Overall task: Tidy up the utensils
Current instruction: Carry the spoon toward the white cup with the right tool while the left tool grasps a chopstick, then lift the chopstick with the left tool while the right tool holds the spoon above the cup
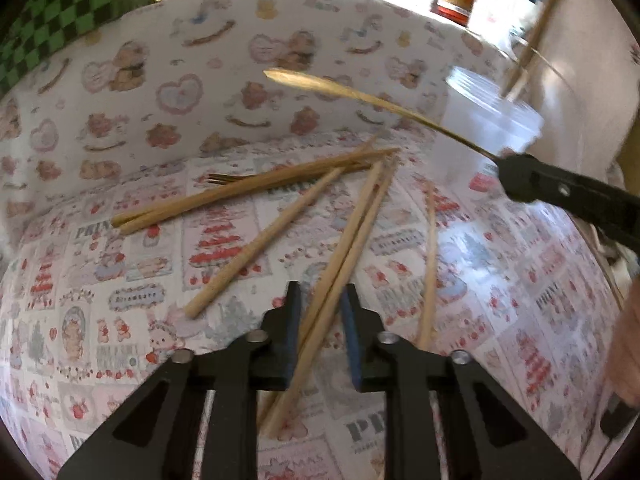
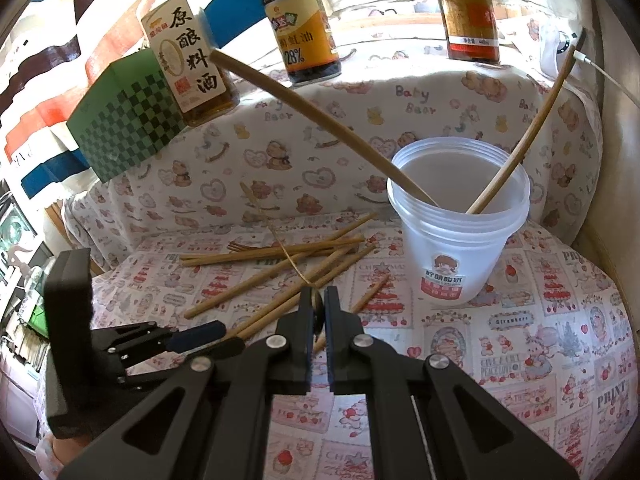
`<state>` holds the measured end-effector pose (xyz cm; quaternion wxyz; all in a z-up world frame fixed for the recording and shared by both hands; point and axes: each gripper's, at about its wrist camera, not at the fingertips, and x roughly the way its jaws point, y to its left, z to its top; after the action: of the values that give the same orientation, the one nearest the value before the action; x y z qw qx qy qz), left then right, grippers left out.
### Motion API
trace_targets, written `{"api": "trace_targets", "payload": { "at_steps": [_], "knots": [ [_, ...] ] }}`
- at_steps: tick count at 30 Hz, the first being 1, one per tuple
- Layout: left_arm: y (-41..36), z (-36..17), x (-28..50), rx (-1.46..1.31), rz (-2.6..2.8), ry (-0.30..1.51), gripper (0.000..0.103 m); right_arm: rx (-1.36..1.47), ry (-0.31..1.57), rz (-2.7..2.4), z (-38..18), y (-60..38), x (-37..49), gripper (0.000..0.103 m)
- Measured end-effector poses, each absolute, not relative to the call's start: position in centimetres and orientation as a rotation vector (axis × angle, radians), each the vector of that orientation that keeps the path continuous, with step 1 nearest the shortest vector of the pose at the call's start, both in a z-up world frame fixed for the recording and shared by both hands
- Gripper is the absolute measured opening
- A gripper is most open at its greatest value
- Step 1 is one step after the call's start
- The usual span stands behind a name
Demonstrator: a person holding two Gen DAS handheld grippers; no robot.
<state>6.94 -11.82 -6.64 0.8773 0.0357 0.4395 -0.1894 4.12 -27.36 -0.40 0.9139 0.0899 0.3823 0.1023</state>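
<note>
Several wooden chopsticks (image 1: 256,248) lie crossed on the patterned tablecloth (image 1: 120,280), with a golden fork (image 1: 218,178) under them. My left gripper (image 1: 320,294) is low over the cloth. Two chopsticks (image 1: 348,248) run between its jaws, and narrow gaps show at the pads, so it is open. It also shows from the side in the right wrist view, as the left gripper (image 2: 224,338). My right gripper (image 2: 319,292) is shut on the handle of a thin golden utensil (image 2: 276,240), raised and seen as the golden utensil (image 1: 320,82). A translucent cup (image 2: 456,248) holds two wooden sticks (image 2: 320,120).
Sauce bottles (image 2: 304,32) and a green checkered box (image 2: 128,112) stand on the raised ledge behind the cloth. The cup (image 1: 480,132) is at the right rear. A person's hand (image 1: 628,344) shows at the right edge. A white cable (image 2: 608,76) hangs at the far right.
</note>
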Motion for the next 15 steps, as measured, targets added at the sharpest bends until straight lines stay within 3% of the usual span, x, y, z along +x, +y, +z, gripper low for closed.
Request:
{"api": "trace_targets", "payload": {
  "at_steps": [4, 5, 6, 10, 15],
  "knots": [
    [-11.2, -6.4, 6.9, 0.028, -0.373, 0.939, 0.014, 0.182, 0.786, 0.211, -0.4, -27.3, 4.1, 0.004],
    [-11.0, -6.2, 6.8, 0.02, -0.368, 0.94, 0.011, 0.183, 0.786, 0.21, -0.4, -27.3, 4.0, 0.004],
    [-10.5, -5.8, 6.5, 0.015, -0.348, 0.935, 0.0, 0.184, 0.785, 0.208, -0.4, -27.4, 4.0, 0.004],
    [-8.6, -5.5, 6.1, -0.036, -0.348, 1.005, 0.0, 0.194, 0.791, 0.201, -0.3, -27.7, 4.1, 0.004],
    [-7.9, -5.2, 6.2, -0.052, -0.379, 0.942, 0.0, 0.192, 0.816, 0.188, -0.7, -27.7, 4.4, 0.004]
  ]
}}
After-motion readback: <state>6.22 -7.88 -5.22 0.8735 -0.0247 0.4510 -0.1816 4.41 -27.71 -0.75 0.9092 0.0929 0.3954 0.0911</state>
